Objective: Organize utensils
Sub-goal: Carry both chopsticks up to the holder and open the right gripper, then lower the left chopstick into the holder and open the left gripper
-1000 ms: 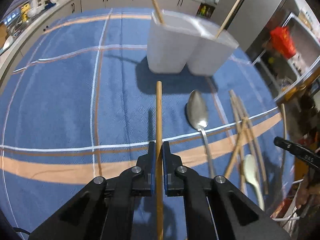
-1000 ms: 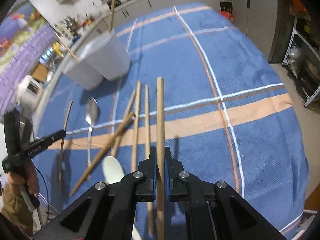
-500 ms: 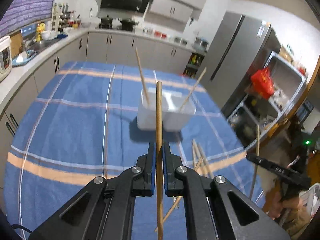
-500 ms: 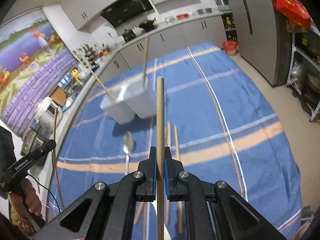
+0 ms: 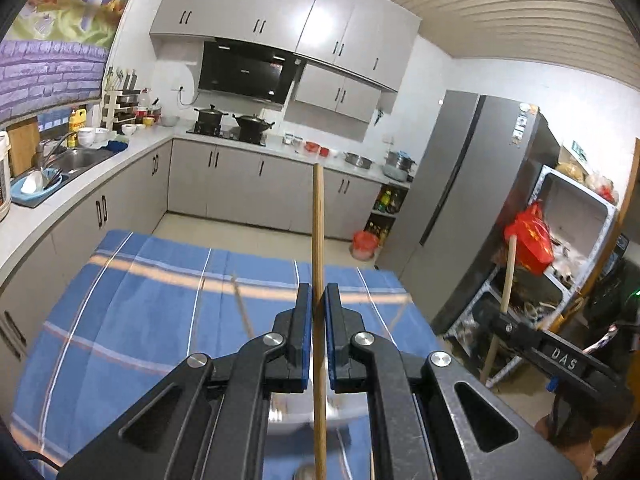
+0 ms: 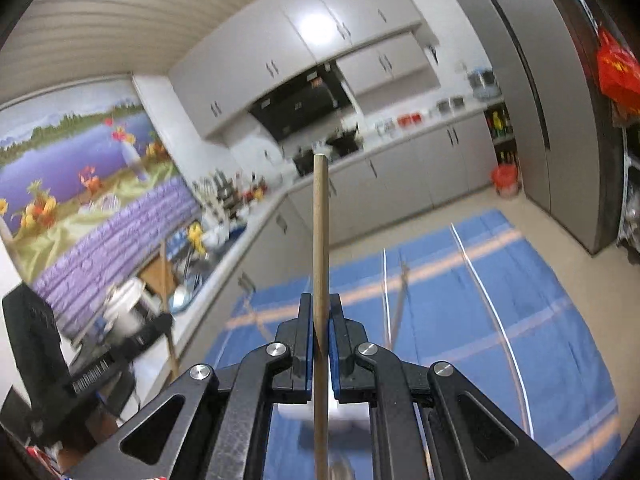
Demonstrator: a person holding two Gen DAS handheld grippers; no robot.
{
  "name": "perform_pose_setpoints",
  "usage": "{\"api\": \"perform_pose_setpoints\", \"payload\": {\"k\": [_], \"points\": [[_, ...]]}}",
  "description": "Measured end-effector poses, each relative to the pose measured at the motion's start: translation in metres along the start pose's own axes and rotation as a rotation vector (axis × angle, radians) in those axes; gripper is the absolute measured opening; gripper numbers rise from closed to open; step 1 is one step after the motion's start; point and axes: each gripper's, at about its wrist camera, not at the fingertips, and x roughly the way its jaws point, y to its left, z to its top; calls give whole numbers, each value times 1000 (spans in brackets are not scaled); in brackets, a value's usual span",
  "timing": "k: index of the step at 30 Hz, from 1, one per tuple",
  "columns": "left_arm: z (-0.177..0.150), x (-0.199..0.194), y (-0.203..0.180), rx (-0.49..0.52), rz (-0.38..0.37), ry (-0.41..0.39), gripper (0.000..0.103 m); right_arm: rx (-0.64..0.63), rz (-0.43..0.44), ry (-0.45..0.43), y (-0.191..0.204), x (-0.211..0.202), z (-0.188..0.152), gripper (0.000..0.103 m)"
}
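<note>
My left gripper [image 5: 318, 304] is shut on a wooden chopstick [image 5: 317, 232] that points up and forward over the blue striped tablecloth [image 5: 140, 320]. My right gripper [image 6: 320, 316] is shut on another wooden chopstick [image 6: 321, 224], also held upright. The white containers [image 5: 288, 412] show only partly, low behind the left fingers, and in the right wrist view [image 6: 348, 416] behind the right fingers. Chopsticks [image 5: 242, 312] stand in them. The right gripper with its chopstick shows at the right of the left wrist view [image 5: 505, 312]. The left gripper shows at the left of the right wrist view [image 6: 164, 320].
A grey kitchen counter [image 5: 100, 184] with a sink and dishes runs along the left and far side. A tall grey fridge [image 5: 472, 208] stands at the right, with a metal rack [image 5: 560, 240] and a red bag beside it. A spoon's end [image 5: 306, 472] shows at the bottom edge.
Both grippers have tilted up and risen with their chopsticks. The views swung from the tabletop to the kitchen walls. The containers and loose utensils dropped to the bottom of view.
</note>
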Motion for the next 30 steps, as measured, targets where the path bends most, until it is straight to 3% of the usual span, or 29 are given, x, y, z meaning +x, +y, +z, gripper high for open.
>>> {"api": "perform_pose_setpoints", "payload": {"k": [6, 12, 24, 27, 29, 30], "points": [[0, 71, -2, 41, 73, -42, 6, -89, -135, -72, 4, 63, 4, 7], [-15, 122, 0, 67, 105, -30, 6, -119, -194, -44, -12, 103, -10, 7], [-50, 142, 6, 79, 124, 46, 6, -155, -190, 32, -22, 111, -40, 7], [-51, 133, 5, 73, 128, 35, 6, -158, -183, 49, -21, 108, -43, 17], [-50, 128, 6, 60, 121, 40, 9, -155, -181, 48, -21, 104, -43, 34], [-50, 124, 7, 52, 120, 40, 10, -156, -181, 46, -21, 101, -43, 34]]}}
